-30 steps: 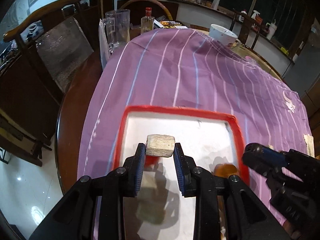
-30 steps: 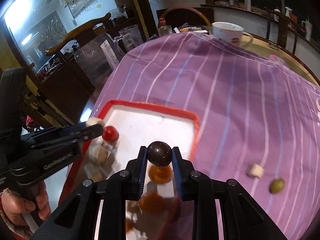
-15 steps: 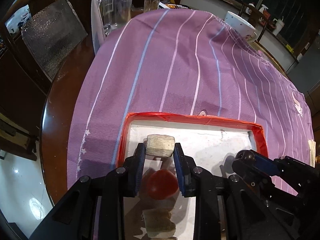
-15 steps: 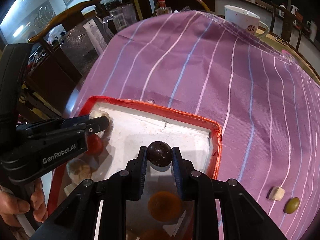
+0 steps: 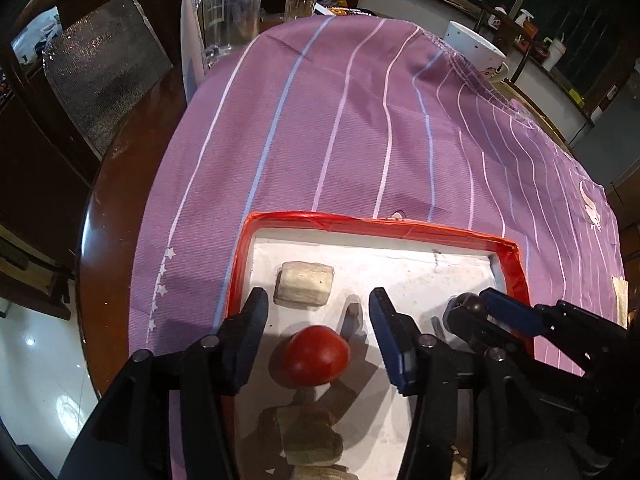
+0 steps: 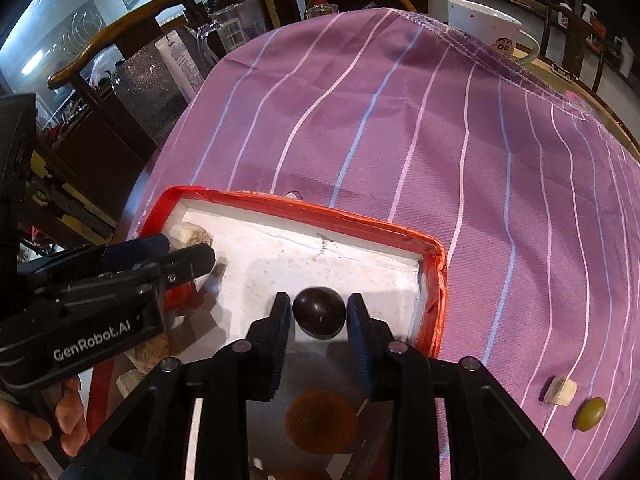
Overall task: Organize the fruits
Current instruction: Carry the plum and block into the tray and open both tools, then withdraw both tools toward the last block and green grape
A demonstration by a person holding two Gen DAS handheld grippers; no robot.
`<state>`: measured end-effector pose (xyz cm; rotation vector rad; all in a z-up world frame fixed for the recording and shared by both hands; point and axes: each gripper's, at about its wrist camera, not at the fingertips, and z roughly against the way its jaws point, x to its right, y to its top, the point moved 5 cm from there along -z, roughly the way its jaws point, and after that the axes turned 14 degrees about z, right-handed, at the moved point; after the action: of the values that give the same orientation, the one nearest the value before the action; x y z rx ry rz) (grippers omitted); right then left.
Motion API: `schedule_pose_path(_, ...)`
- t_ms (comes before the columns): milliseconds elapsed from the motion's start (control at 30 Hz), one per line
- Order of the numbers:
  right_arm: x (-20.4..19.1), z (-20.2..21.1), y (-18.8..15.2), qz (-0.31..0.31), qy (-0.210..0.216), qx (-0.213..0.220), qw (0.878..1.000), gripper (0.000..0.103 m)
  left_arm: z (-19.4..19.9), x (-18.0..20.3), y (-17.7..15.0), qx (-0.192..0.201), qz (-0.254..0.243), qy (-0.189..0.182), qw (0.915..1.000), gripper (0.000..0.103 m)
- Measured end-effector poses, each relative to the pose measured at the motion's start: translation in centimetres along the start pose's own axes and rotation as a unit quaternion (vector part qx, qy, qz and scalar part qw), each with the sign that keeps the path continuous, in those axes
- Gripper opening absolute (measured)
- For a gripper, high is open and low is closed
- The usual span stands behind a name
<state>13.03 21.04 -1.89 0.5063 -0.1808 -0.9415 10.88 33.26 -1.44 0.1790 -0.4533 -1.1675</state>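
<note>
Two grippers over the red-rimmed tray (image 5: 404, 227) on the purple cloth (image 5: 360, 120), jaws of both opening. Left gripper (image 5: 316, 312): parted wide, holding nothing, pale chunk (image 5: 304, 289) lying free on the tray floor ahead. Right gripper (image 6: 318, 312): narrowly apart, dark round fruit (image 6: 319, 312) between the pads, resting on the tray.

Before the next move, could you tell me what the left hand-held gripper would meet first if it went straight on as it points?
Probably the pale block on the white floor of the red-rimmed tray; the left hand-held gripper, jaws opening, points steeply down at it, though depth is unclear.
</note>
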Motion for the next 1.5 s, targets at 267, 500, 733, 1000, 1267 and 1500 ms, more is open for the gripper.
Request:
schedule_pose_path(267, 0.5, 2.5, -0.3, -0.012, 0.008, 0.028, 1.0, 0.051, 2.9, -0.9, -0.4, 0.02, 0.034, 0.001, 0.9992, 0.06)
schedule_pose_path(500, 1.9, 6.3, -2.3, -0.048, 0.021, 0.053, 0.997, 0.051, 6.5, -1.2, -2.5, 0.039, 0.073, 0.006, 0.9965, 0.062)
schedule_pose_path(733, 5.1, 10.5, -6.8, -0.101, 0.019, 0.07, 0.992, 0.051, 10.3, 1.4, -6.6, 0.056, 0.071, 0.016, 0.9958, 0.069)
schedule_pose_path(1000, 8.9, 15.3, -12.0, -0.134, 0.001, 0.084, 0.987, 0.052, 12.6, 7.3, -11.7, 0.062, 0.032, 0.025, 0.9973, 0.07)
schedule_pose_path(1267, 12.8, 19.4, -17.1, -0.172, -0.007, 0.099, 0.98, 0.052, 15.2, 11.7, -14.8, 0.082, 0.01, 0.026, 0.9963, 0.07)
schedule_pose_path(1500, 14.9, 21.8, -20.4, -0.209, 0.003, 0.106, 0.972, 0.052, 17.0, 15.1, -17.7, 0.094, -0.014, 0.029, 0.995, 0.07)
